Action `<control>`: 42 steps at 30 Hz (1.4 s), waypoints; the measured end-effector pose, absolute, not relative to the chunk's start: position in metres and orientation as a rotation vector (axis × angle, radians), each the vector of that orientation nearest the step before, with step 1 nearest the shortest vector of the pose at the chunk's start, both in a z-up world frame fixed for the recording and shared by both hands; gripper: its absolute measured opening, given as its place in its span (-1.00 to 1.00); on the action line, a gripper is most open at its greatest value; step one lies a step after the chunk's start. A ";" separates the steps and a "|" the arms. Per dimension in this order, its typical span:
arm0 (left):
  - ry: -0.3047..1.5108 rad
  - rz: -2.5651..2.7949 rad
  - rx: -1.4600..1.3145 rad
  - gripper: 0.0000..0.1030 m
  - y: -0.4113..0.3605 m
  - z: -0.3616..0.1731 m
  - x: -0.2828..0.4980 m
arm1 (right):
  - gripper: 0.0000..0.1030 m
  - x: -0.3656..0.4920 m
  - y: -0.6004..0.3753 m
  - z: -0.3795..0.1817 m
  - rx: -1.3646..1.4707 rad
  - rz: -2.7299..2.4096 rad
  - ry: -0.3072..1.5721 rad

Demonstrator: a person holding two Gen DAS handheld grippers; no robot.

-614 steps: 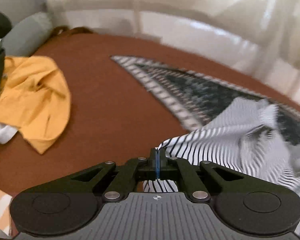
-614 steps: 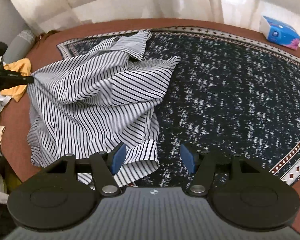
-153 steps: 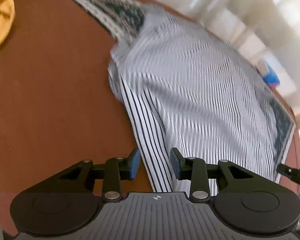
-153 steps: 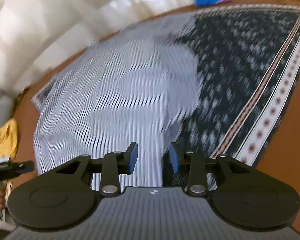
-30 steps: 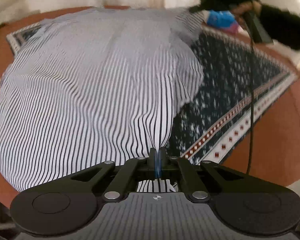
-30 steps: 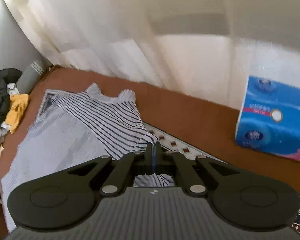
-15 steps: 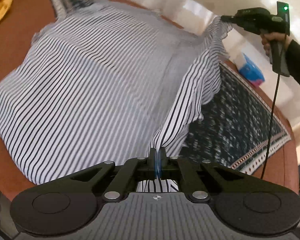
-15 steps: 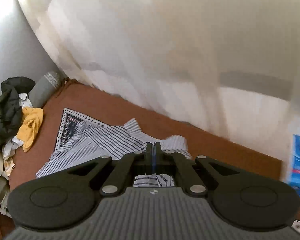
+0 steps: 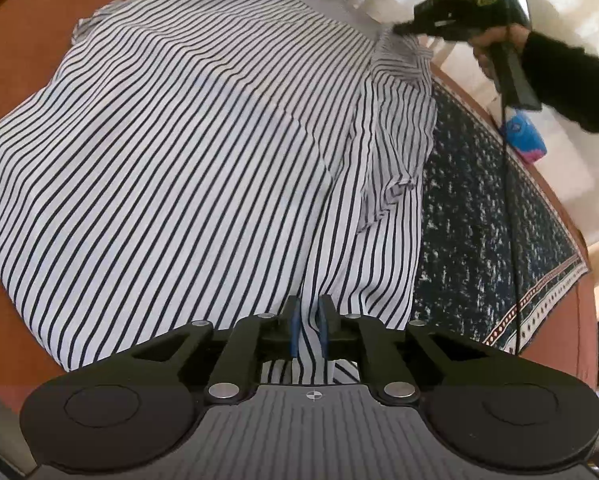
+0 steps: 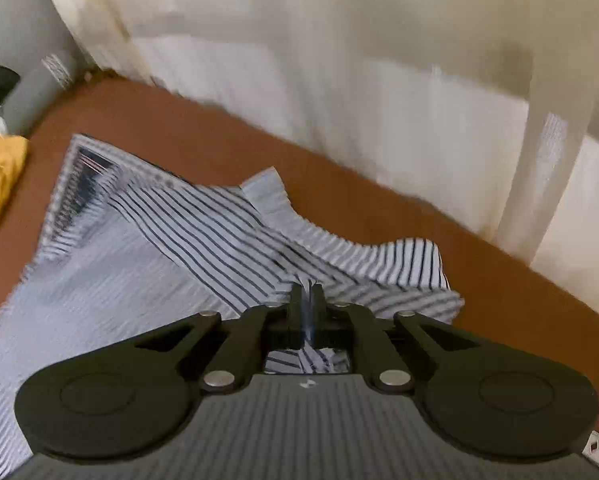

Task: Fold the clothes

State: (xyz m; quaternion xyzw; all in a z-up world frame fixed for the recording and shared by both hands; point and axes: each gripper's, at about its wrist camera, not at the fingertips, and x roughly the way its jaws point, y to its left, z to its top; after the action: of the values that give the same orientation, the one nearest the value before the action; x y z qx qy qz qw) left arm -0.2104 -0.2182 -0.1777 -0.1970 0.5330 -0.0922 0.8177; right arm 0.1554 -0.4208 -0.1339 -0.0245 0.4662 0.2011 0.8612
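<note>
Striped shirt (image 9: 187, 152), spread flat, rug

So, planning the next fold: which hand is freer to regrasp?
Likely left: the left gripper has just been opening, jaws loose around the striped shirt hem; the right gripper, just starting to open, pinches its far corner.

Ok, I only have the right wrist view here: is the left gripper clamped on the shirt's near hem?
Observer: No. The left gripper has just been opening; the hem of the striped shirt lies between its pads, unpinched.
Operator: Is the side panel folded in?
Observer: It looks so. The right-hand strip, with its sleeve, lies over the shirt's body.
Operator: Anything beyond that side?
Observer: Bare dark rug, then a blue tissue pack near its far edge.
</note>
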 end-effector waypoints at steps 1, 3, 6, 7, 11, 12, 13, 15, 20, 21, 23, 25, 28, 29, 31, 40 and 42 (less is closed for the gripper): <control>1.136 -0.194 -0.421 -0.42 -0.217 -0.177 -0.211 | -0.70 0.155 -0.422 -0.136 -0.046 0.417 0.983; 1.137 -0.183 -0.419 -0.15 -0.215 -0.175 -0.214 | -0.23 0.152 -0.425 -0.135 -0.033 0.397 0.972; 1.134 -0.162 -0.408 0.02 -0.210 -0.170 -0.220 | -0.03 0.134 -0.442 -0.113 0.019 0.379 0.878; 1.133 -0.155 -0.404 0.02 -0.207 -0.168 -0.222 | -0.02 0.127 -0.448 -0.105 0.041 0.378 0.853; 1.125 -0.128 -0.360 0.02 -0.207 -0.157 -0.230 | -0.01 0.077 -0.478 -0.071 0.110 0.455 0.772; 1.120 -0.128 -0.353 0.02 -0.208 -0.154 -0.231 | -0.01 0.061 -0.483 -0.068 0.118 0.487 0.773; 1.115 -0.128 -0.347 0.02 -0.208 -0.150 -0.233 | -0.01 0.042 -0.488 -0.068 0.128 0.523 0.786; 1.107 -0.140 -0.344 0.03 -0.215 -0.144 -0.234 | -0.01 0.001 -0.488 -0.076 0.140 0.608 0.842; 1.109 -0.163 -0.303 0.04 -0.230 -0.139 -0.244 | -0.01 -0.108 -0.474 -0.110 0.125 0.814 0.995; 1.110 -0.164 -0.294 0.04 -0.232 -0.140 -0.246 | -0.01 -0.127 -0.471 -0.116 0.119 0.849 1.016; 1.113 -0.176 -0.288 0.04 -0.234 -0.144 -0.242 | -0.01 -0.166 -0.465 -0.125 0.106 0.912 1.048; 1.115 -0.195 -0.277 0.04 -0.237 -0.148 -0.235 | -0.01 -0.195 -0.460 -0.124 0.086 0.958 1.068; 1.115 -0.241 -0.227 0.05 -0.242 -0.156 -0.224 | -0.01 -0.225 -0.452 -0.123 0.086 0.952 1.098; 1.118 -0.254 -0.210 0.05 -0.244 -0.160 -0.221 | -0.01 -0.232 -0.450 -0.122 0.094 0.943 1.103; 1.125 -0.285 -0.199 0.05 -0.243 -0.167 -0.217 | -0.01 -0.239 -0.446 -0.124 0.091 0.903 1.102; 1.096 -0.423 -0.249 -1.00 -0.205 -0.172 -0.207 | -0.99 -0.268 -0.405 -0.141 0.070 0.641 1.146; 1.089 -0.448 -0.238 -1.00 -0.196 -0.169 -0.206 | -0.99 -0.277 -0.401 -0.131 0.089 0.590 1.116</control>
State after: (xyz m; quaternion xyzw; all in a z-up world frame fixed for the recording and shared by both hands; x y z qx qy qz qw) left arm -0.2062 -0.1957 -0.1687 -0.1122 0.5122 -0.2106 0.8251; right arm -0.2767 -0.4015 -0.1310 0.0414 0.5215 0.2758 0.8064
